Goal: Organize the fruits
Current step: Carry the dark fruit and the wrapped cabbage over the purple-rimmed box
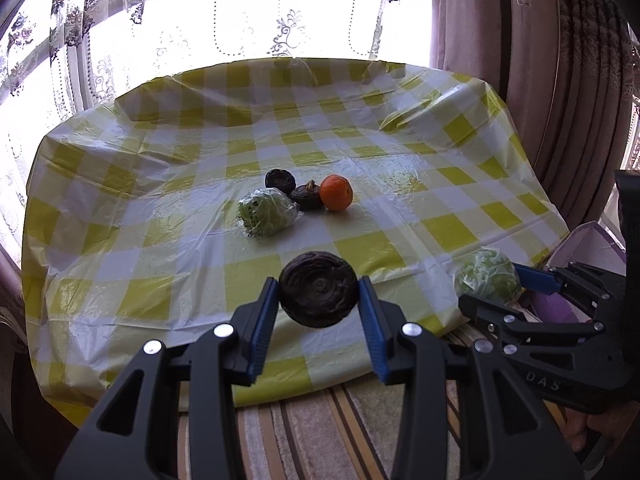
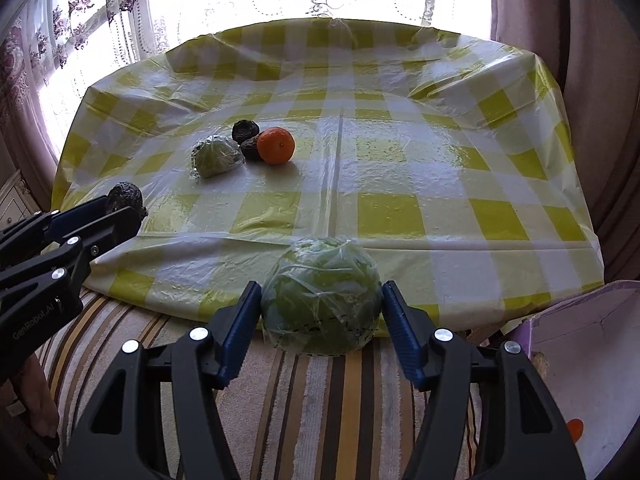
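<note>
Left tool (image 1: 318,294) clamped on a dark wrinkly fruit (image 1: 318,294), lifted over the counter's (image 1: 400,216) near edge. Right tool (image 2: 320,312) gripping a wrapped cabbage (image 2: 322,294), also near that edge. Pile mid-counter: second cabbage (image 1: 266,216), two dark fruits (image 1: 280,181), orange (image 1: 337,192). Only from the right view: inside of the purple box (image 2: 580,344) at the right, something orange (image 2: 575,430) in it. Only from the left: thick curtain (image 1: 560,80) far right.

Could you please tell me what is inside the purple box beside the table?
The purple box shows a pale inner wall, an orange round shape low down, likely a fruit, and something small and brownish at its left edge. The right claw and the picture's edge hide the rest.
</note>
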`<state>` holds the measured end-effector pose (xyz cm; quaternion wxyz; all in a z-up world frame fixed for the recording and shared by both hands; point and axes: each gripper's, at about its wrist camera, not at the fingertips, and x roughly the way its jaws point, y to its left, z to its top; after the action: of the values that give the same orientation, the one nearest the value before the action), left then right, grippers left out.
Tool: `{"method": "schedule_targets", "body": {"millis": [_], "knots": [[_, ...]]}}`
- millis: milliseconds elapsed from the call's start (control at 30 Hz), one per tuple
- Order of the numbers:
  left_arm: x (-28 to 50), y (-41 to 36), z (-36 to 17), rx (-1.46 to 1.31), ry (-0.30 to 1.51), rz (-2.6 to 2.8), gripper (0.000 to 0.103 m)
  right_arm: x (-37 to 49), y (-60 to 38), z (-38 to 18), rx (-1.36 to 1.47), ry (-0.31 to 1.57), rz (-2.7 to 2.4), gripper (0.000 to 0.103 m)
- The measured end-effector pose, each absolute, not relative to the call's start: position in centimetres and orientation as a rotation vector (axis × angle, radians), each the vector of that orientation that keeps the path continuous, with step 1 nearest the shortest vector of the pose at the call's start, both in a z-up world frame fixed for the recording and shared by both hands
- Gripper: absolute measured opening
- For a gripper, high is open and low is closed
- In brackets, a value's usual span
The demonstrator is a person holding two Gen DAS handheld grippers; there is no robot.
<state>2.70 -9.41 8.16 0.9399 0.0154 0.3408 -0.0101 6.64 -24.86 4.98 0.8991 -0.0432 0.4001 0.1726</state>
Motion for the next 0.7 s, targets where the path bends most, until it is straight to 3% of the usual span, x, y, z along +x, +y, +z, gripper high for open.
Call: {"method": "schedule_targets", "body": {"millis": [700], "knots": [[1.7,-19.2,6.8,0.146,0.717,-0.235,0.041,3.5,-38.1,6.0,0.037,0.813,0.156,0.060]]}}
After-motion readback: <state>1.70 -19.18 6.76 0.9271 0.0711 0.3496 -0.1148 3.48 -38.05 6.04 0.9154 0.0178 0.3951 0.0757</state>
